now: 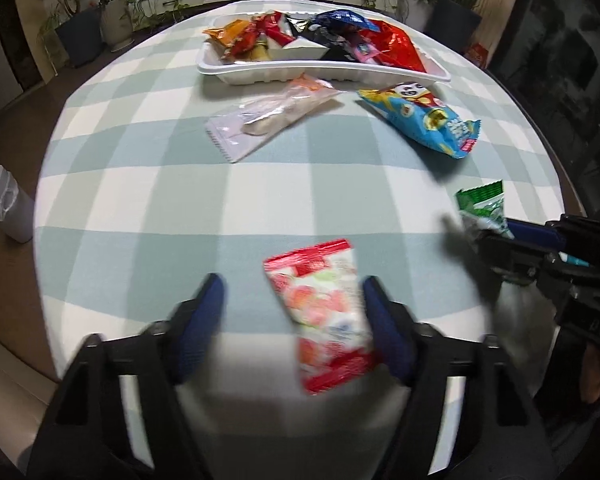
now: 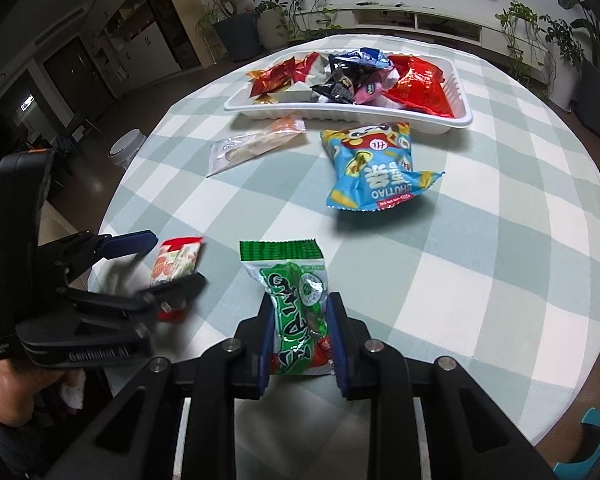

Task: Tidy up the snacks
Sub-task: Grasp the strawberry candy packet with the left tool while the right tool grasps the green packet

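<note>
Snacks are being gathered: right tongs [image 2: 300,336] are clamping the green pack [image 2: 298,304] at the near surface [image 2: 460,260] edge, left tongs [image 1: 294,320] are gaping around the red pack [image 1: 324,316]. Next, I judge, closing left and carrying both to the tray [image 2: 460,120]

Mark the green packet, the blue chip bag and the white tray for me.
green packet [image 2: 296,292], right wrist view, printed middle.
blue chip bag [image 2: 374,168], right wrist view, front panel.
white tray [image 2: 340,114], right wrist view, near rim.
</note>
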A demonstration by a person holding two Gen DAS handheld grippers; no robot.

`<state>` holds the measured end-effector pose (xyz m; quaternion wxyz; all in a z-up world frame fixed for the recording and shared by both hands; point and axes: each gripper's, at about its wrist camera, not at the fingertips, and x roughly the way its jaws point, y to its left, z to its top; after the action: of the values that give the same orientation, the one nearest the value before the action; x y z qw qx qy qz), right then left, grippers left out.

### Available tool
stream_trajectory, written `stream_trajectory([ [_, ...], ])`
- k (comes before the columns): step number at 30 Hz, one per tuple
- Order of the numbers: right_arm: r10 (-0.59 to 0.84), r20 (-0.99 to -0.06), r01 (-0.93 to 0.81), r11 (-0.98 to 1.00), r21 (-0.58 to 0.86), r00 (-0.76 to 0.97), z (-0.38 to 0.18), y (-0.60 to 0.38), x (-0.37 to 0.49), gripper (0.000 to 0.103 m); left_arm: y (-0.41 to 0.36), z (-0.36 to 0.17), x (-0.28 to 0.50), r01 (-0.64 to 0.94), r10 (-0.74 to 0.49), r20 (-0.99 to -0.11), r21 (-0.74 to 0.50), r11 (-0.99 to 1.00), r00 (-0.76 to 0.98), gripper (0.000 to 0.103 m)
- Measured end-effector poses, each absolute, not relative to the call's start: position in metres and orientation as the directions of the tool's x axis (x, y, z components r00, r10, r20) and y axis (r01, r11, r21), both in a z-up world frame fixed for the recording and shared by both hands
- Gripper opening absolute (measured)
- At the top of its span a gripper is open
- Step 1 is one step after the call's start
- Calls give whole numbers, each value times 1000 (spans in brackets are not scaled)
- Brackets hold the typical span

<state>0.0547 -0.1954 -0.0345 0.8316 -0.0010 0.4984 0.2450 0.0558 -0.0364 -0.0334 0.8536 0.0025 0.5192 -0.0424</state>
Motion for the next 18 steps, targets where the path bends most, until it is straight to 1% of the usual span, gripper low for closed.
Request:
stream_trajectory([
  [1, 406, -829, -404, 881, 245, 384, -34, -195, 55, 27, -33, -32, 55, 72, -57, -887, -27, 997, 457, 43],
  [3, 406, -828, -399, 883, 246, 387, -35, -198, 55, 27, -28, -31, 54, 70, -53, -888, -23, 997, 456, 39],
  [4, 406, -827, -399, 883, 246, 390, -34, -199, 55, 27, -28, -31, 54, 75, -51, -889, -18, 997, 455, 39],
  [8, 405, -825, -398, 884, 244, 394, -33, -200, 54, 27, -41, -31, 53, 119, 22, -891, 85, 989, 453, 39],
  [9, 404, -825, -397, 885, 244, 394, -33, -200, 54, 27, -41, -31, 53, 124, 24, -892, 89, 988, 452, 39],
  [12, 403, -824, -395, 886, 243, 398, -33, -201, 54, 27, -35, -32, 52, 133, -12, -892, 55, 990, 453, 39],
  [16, 402, -823, -390, 888, 244, 401, -33, -202, 54, 27, -35, -31, 50, 155, -39, -892, 36, 987, 451, 33],
  [18, 403, -819, -385, 890, 245, 408, -32, -203, 54, 27, -32, -30, 48, 158, -64, -890, 9, 987, 451, 32],
])
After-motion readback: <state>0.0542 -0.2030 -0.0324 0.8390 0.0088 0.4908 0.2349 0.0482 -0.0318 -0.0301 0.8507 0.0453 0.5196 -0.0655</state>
